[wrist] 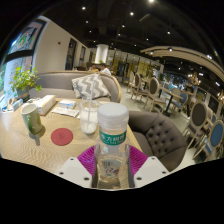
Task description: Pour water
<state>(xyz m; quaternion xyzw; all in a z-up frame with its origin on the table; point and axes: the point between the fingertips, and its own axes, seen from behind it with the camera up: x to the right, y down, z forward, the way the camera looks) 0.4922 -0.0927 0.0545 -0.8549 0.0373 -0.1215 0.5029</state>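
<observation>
My gripper (111, 165) is shut on a clear plastic water bottle (112, 148) with a white cap and a green label. The bottle stands upright between the pink pads (88, 160), which press on both its sides. It is held above the near end of a wooden table (40, 145). A clear drinking glass (89, 117) stands on the table just ahead of the bottle and a little to its left. A round red coaster (62, 136) lies on the table left of the glass.
A green can (33, 119) stands at the left of the table, with books (45, 104) and a potted plant (22, 80) behind it. A grey tufted sofa (158, 130) with a striped cushion (95, 86) lies beyond the table. Chairs and tables fill the room at the right.
</observation>
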